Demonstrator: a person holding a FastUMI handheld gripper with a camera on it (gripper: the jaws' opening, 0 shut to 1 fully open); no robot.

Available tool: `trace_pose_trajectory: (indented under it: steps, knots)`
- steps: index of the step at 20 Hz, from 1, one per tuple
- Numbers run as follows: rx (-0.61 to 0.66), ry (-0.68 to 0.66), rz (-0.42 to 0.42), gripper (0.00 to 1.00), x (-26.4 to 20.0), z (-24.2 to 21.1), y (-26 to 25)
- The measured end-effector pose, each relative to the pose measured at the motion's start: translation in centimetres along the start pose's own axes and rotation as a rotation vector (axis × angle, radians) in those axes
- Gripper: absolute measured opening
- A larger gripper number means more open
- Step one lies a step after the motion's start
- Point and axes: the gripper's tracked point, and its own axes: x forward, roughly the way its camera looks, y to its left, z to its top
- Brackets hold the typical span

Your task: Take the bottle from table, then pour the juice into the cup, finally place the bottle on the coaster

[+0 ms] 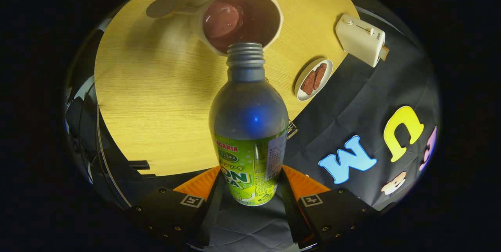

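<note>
Furthest left on my feed I see a dark round coaster lying flat on the wooden table, just beside the cup's handle. Next comes the cup, a pale one with dark liquid inside, sitting beyond the bottle's mouth. In the middle, my gripper is clamped on the bottle: both fingers press against its green-labelled lower body, one on each side, and the bottle is tipped forward so its open threaded neck points at the cup's near rim, overlapping it in my view. I cannot tell whether neck and rim touch. Nothing sits between the bottle and the cup. To the right, near the table's edge, a small plate carries two brown slices. Further right stands a cream toaster with a slice poking out of it, well apart from the cup.
</note>
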Motion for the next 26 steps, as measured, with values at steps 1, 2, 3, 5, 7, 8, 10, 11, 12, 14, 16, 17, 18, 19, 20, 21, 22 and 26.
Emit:
trace_pose_trajectory:
  steps: [1, 2, 3, 5, 7, 8, 10, 11, 12, 14, 16, 17, 18, 19, 20, 21, 22, 26]
  knots:
    - [0.022, -0.012, 0.000, 0.74, 0.2, 0.1, 0.2]
    - [0.056, -0.038, -0.004, 0.74, 0.3, 0.4, 0.2]
    - [0.089, -0.063, -0.008, 0.74, 0.5, 0.7, 0.4]
    - [0.176, -0.132, -0.022, 0.74, 0.8, 1.6, 0.4]
    - [0.284, -0.201, -0.015, 0.75, 1.1, 2.1, 1.1]
    - [0.343, -0.231, -0.004, 0.75, 1.3, 2.4, 1.5]
    - [0.440, -0.273, 0.016, 0.75, 1.8, 2.8, 2.2]
    - [0.486, -0.300, 0.009, 0.75, 2.2, 3.1, 2.2]
    - [0.536, -0.323, 0.004, 0.75, 2.6, 3.2, 2.4]
    - [0.679, -0.397, 0.022, 0.75, 3.2, 3.9, 3.0]
    - [0.871, -0.472, 0.102, 0.75, 3.9, 4.8, 4.0]
    - [0.968, -0.510, 0.131, 0.75, 4.3, 5.1, 4.2]
    - [1.053, -0.536, 0.155, 0.75, 4.7, 5.3, 4.0]
    - [1.128, -0.566, 0.175, 0.75, 5.2, 5.6, 3.8]
    - [1.191, -0.586, 0.193, 0.75, 5.7, 5.8, 3.7]
    - [1.247, -0.616, 0.206, 0.75, 6.1, 6.1, 3.3]
    - [1.302, -0.657, 0.211, 0.75, 6.4, 6.4, 2.8]
    - [1.534, -0.805, 0.205, 0.75, 7.5, 6.7, -0.1]
